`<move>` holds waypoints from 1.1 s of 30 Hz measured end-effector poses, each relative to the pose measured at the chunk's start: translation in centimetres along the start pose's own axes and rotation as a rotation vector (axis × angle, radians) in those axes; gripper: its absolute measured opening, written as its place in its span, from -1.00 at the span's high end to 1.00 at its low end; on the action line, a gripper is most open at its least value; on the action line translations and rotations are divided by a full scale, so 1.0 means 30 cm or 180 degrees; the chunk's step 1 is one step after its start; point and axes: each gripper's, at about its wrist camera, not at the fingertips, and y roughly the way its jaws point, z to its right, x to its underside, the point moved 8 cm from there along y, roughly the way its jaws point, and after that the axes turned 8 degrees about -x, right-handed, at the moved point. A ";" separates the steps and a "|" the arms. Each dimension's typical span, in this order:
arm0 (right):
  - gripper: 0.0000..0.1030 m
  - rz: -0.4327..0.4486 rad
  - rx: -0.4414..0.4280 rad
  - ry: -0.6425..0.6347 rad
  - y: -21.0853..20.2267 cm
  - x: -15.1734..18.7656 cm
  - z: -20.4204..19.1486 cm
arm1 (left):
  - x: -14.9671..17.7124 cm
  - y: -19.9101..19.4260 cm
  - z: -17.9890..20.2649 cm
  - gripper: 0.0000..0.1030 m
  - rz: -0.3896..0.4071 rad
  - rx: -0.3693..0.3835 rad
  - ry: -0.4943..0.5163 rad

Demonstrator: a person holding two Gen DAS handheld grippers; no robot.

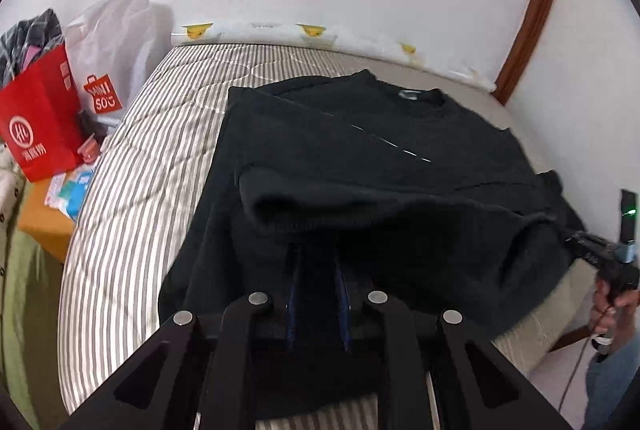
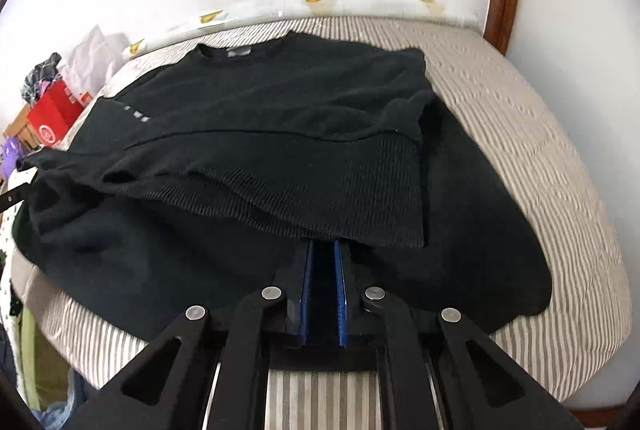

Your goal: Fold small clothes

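A black sweater [image 1: 360, 158] lies on the striped bed, collar toward the far wall, with both sleeves folded across its chest. My left gripper [image 1: 318, 254] is shut on the sweater's bottom hem at its left side and holds the hem lifted over the body. My right gripper [image 2: 325, 244] is shut on the ribbed hem [image 2: 340, 198] at the right side, also lifted. The fingertips of both are hidden under the cloth. The right gripper and the hand holding it show at the right edge of the left wrist view [image 1: 608, 262].
The striped mattress [image 1: 132, 198] [image 2: 540, 158] fills the middle. A red paper bag [image 1: 40, 126] and a white Miniso bag [image 1: 108, 62] stand on a side table at the left. The white wall and a brown wooden frame [image 1: 532, 10] are behind.
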 end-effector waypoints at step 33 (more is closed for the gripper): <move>-0.15 0.0415 -0.0007 -0.0084 0.053 -0.437 0.114 | -0.208 0.234 -0.083 0.30 -0.0234 -0.0090 0.0054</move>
